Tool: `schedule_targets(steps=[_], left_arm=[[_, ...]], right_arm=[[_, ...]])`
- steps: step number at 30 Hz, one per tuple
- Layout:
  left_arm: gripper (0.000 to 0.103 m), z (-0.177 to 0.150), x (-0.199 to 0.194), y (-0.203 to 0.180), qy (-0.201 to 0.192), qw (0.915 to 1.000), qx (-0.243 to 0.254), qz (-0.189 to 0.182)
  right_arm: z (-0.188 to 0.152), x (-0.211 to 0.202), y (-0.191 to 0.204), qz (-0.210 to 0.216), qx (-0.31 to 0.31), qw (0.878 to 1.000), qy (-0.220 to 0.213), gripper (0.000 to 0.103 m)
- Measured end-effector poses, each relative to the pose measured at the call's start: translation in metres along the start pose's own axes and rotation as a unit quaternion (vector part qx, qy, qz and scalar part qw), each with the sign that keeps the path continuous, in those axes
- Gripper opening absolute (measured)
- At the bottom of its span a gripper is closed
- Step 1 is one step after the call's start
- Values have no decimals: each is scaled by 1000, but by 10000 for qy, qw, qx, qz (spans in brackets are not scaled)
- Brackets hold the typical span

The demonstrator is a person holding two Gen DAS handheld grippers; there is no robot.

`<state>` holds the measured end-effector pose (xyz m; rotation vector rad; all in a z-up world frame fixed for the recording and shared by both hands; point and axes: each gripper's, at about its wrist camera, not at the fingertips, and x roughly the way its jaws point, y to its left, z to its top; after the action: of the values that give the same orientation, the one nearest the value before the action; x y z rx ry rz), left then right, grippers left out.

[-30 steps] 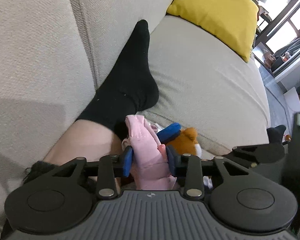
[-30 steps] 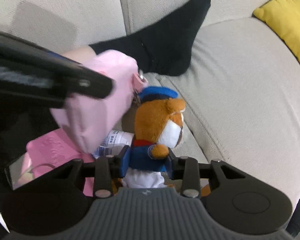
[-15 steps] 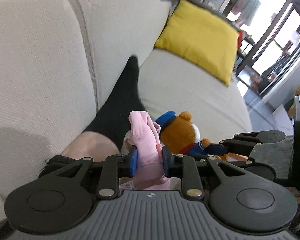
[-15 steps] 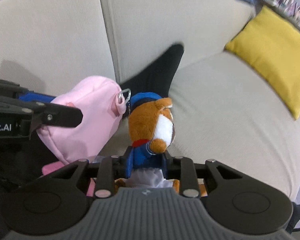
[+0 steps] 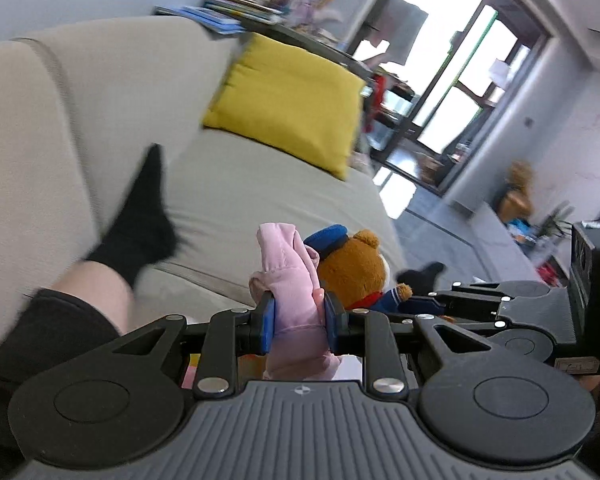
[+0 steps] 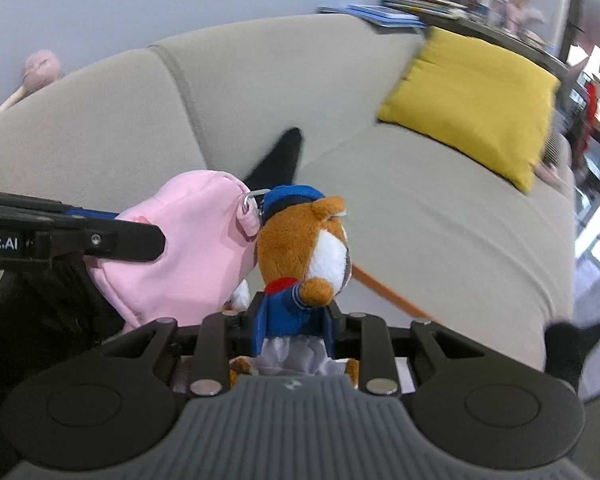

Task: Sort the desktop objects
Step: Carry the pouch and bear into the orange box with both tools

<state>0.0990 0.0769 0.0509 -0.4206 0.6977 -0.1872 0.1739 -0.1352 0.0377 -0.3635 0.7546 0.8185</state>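
Here the left gripper (image 5: 296, 318) is clenched on a soft pink pouch (image 5: 290, 280) while the right gripper (image 6: 294, 330) grips a brown plush bear (image 6: 304, 248) in blue cap and jacket, clipped to the pouch's right, both above the beige sofa (image 6: 420, 220).

A pouch (image 6: 188, 240) hangs just left of a toy bear (image 6: 304, 248), touching it; a cushion (image 6: 476, 100) rests at the sofa's (image 6: 420, 216) far right corner.

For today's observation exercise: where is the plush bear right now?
The plush bear is clamped in the right gripper, held above the sofa, touching the pink pouch on its left.
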Motion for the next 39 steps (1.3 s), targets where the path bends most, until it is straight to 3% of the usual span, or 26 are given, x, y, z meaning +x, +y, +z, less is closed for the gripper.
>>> schedule_targets(steps=[11,20,32,39], left_arm=[[28,-27,50,-54,429,9959,311,-735],[28,-53,102,-83,978,9896,611,-861],[28,-89,153,-105,1710,9776,943,-786],[28,-94,160,-105,1969,9727,966,-765]], right_arm=[[-83,-32,-66,-648,1273,9896,191,29],[-132,-23,-104,-1063,1917,9732,689,29],[-162,7,-130,-1148,2561,9520,1225,29],[-158,12,-128,-1134,2424,9548,1297,33]])
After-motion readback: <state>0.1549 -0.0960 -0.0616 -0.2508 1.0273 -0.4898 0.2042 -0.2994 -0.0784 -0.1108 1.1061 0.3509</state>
